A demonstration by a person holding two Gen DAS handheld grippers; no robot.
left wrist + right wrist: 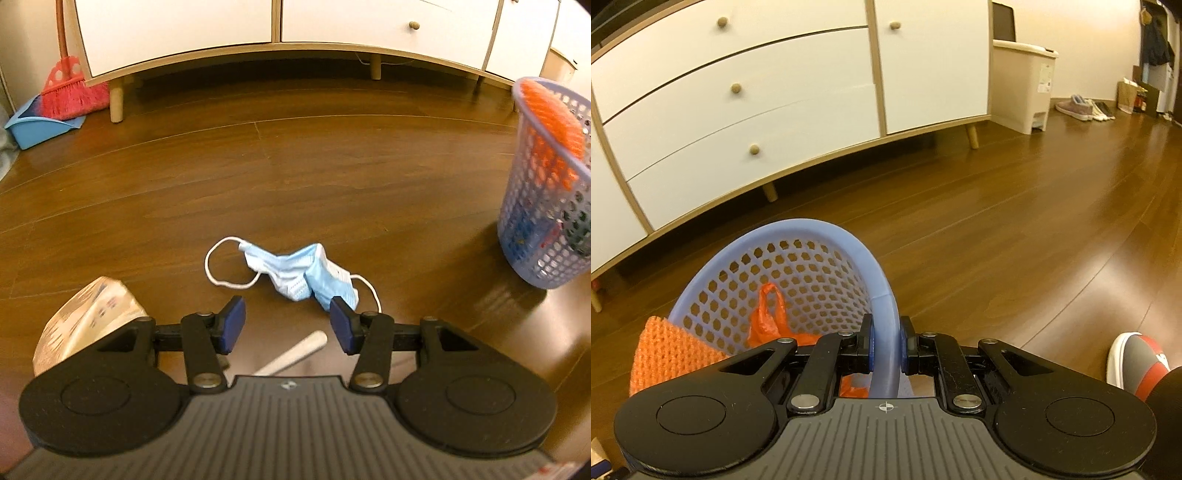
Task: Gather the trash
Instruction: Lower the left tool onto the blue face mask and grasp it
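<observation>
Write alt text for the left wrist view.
The open left gripper hovers low over a crumpled blue face mask on a wooden floor. A lavender mesh basket stands to the right, a plastic wrapper at left.

No text can be read. The crumpled clear plastic wrapper (86, 317) at eight o'clock in the left wrist view carries blurred print. The beige plastic pedal bin (1023, 85) at one o'clock in the right wrist view bears a small illegible label.
</observation>
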